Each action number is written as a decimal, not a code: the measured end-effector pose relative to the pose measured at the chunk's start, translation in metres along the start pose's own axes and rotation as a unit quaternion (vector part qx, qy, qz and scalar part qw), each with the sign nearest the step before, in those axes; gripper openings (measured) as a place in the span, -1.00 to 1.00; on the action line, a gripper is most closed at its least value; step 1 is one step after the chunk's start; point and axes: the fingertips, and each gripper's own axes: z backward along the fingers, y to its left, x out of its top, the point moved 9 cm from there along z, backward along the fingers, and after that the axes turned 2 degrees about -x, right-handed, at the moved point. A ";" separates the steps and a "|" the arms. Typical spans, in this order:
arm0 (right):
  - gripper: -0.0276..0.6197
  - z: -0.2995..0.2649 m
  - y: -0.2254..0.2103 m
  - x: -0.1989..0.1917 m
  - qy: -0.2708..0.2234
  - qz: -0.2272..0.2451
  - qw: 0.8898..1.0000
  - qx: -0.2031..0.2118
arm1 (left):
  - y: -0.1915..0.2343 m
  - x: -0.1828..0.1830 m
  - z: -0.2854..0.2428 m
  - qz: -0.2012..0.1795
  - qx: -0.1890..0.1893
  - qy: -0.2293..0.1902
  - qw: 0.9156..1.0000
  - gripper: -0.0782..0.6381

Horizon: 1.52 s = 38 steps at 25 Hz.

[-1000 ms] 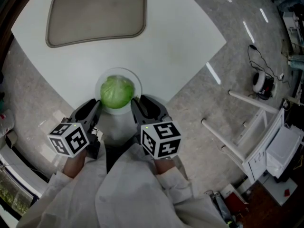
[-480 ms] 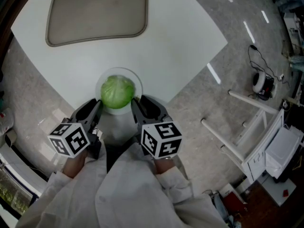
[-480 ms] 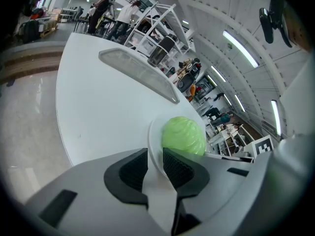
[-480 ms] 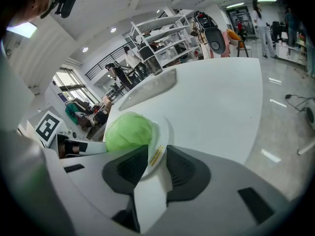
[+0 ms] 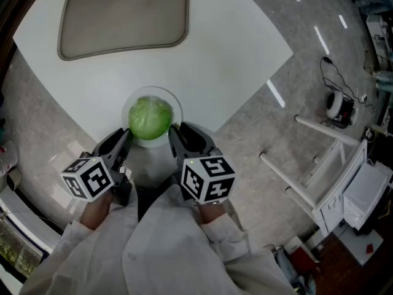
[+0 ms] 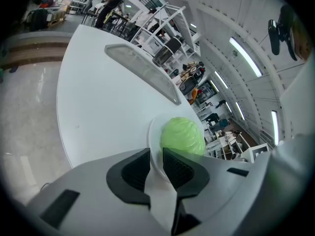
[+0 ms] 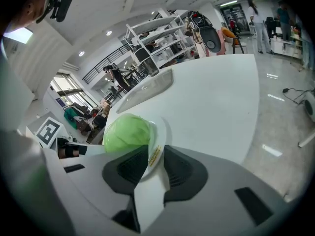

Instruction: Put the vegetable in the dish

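Note:
A green cabbage [image 5: 150, 118] lies in a white dish [image 5: 178, 106] at the near edge of the white table [image 5: 233, 48]. My left gripper [image 5: 126, 137] is shut on the dish's near left rim, and my right gripper [image 5: 174, 133] on its near right rim. In the left gripper view the thin rim [image 6: 153, 132] runs between the dark ribbed pads of the left gripper [image 6: 156, 159], with the cabbage [image 6: 182, 136] just beyond. In the right gripper view the rim [image 7: 156, 136], which bears a small label, passes between the pads of the right gripper [image 7: 155, 159], and the cabbage [image 7: 125, 132] sits to its left.
A beige tray [image 5: 123, 17] lies on the far side of the table. The table's edge runs just under the dish. On the grey floor to the right stand a white rack frame [image 5: 325, 158] and a small device with a cable [image 5: 338, 106].

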 end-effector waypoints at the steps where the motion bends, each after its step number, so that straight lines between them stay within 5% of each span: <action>1: -0.59 0.000 0.000 0.000 0.001 0.000 1.000 -0.002 | 0.000 0.001 0.000 0.003 0.001 -0.003 1.000 -0.56; 7: -0.65 -0.002 0.000 0.000 0.004 0.001 1.000 -0.013 | 0.005 0.002 -0.001 0.013 -0.010 -0.001 1.000 -0.57; 13: -0.68 -0.002 0.000 0.001 0.005 -0.041 0.999 -0.015 | 0.000 0.000 0.000 -0.025 0.010 0.000 1.000 -0.58; 16: -0.70 -0.003 0.002 0.002 0.010 -0.055 0.998 -0.015 | 0.002 0.002 0.002 -0.002 0.011 0.003 1.000 -0.60; 38: -0.71 -0.007 0.005 0.006 0.011 -0.006 1.000 -0.005 | -0.002 0.005 0.003 -0.047 0.058 0.002 0.997 -0.61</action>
